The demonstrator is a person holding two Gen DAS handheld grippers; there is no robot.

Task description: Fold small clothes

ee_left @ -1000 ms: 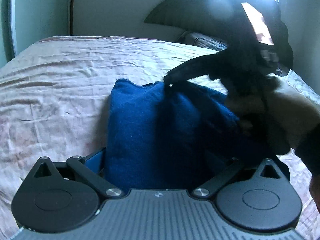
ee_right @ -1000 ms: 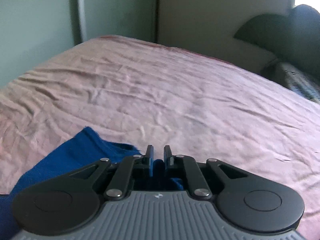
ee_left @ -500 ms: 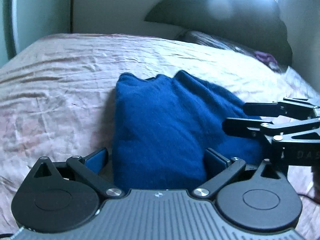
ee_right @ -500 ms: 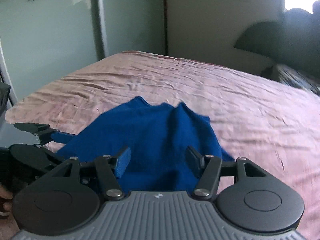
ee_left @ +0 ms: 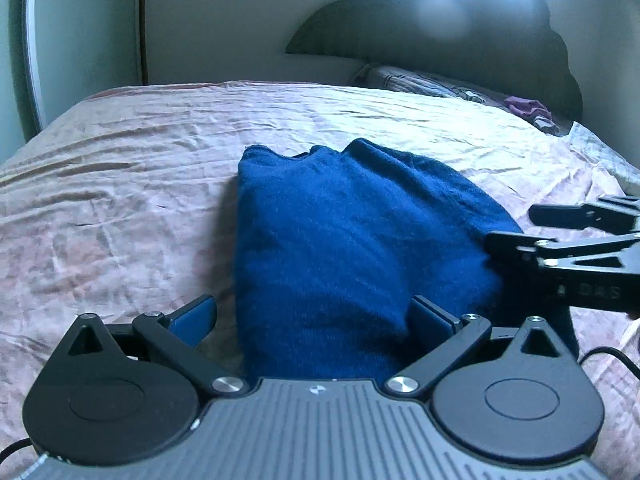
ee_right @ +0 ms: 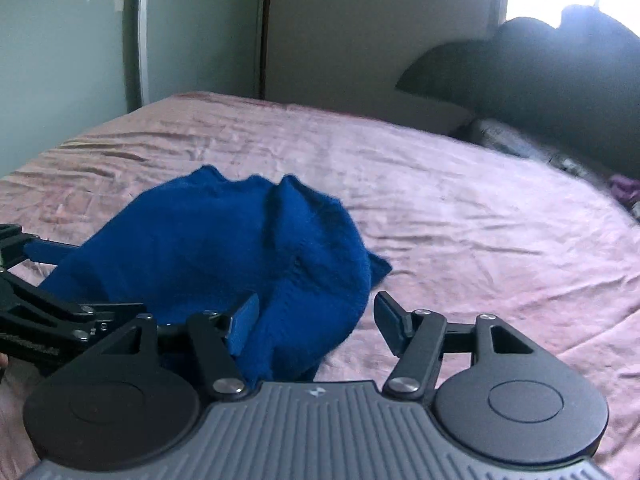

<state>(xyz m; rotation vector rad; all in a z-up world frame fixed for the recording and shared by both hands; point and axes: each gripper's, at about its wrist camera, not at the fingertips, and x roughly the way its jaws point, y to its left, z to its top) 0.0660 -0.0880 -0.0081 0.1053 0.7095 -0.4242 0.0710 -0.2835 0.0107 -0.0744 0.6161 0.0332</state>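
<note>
Left wrist view shows the blue sweater (ee_left: 344, 248) lying folded on the bed (ee_left: 120, 200) between the wide-apart left gripper (ee_left: 316, 316), so a neat fold needs both edges lined up first.

Only readable text: "DAS" in faint grey letters on the side of the right gripper (ee_left: 532, 232), seen from the left wrist view (blurred, may be cut off). Small emblems on both grey gripper bodies are too tiny to read.
</note>
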